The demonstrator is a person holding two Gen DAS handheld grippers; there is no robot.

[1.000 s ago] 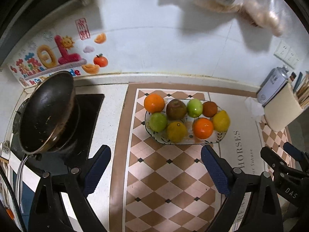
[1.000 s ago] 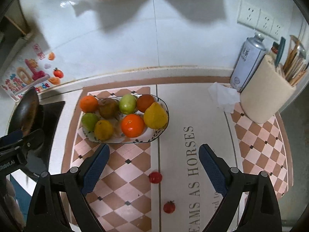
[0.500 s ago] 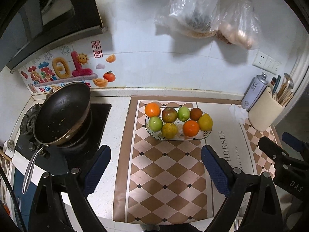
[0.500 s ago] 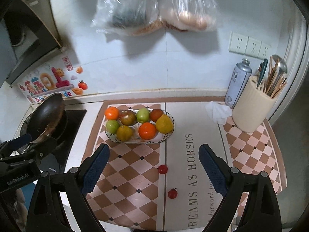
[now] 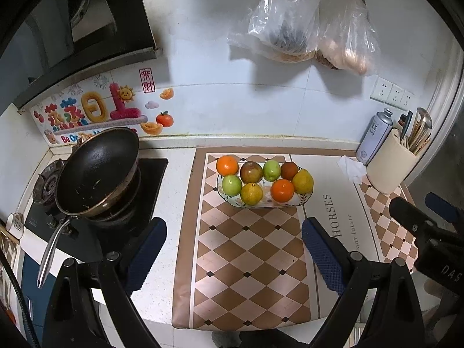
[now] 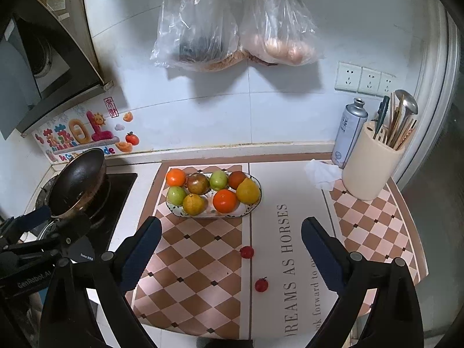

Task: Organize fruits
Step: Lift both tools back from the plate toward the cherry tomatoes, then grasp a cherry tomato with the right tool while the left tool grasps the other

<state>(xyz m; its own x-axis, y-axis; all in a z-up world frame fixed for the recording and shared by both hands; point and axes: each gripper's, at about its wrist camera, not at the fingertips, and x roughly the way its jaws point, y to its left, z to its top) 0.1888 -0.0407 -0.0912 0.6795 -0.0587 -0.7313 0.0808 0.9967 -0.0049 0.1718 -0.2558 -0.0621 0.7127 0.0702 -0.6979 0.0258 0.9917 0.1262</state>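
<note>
An oval patterned plate [image 5: 290,203] [image 6: 177,213] sits on the checked mat and holds several fruits: oranges, green apples, yellow pears and brownish ones. Two small red tomatoes [image 6: 246,251] [image 6: 261,284] lie loose on the mat in front of the plate, seen only in the right wrist view. My left gripper [image 5: 234,249] is open and empty, well back from the plate. My right gripper [image 6: 231,246] is also open and empty, above the mat near the two tomatoes. Each view catches the other gripper at its edge.
A black frying pan [image 5: 95,171] rests on the gas stove at the left. A cream utensil holder [image 6: 372,165], a spray can [image 6: 349,132] and a crumpled tissue [image 6: 322,174] stand at the right. Plastic bags [image 6: 232,23] hang on the tiled wall.
Both grippers have drawn back and up from the plate, so the whole counter, wall and hanging bags now show. Fruits and tomatoes have not moved.
</note>
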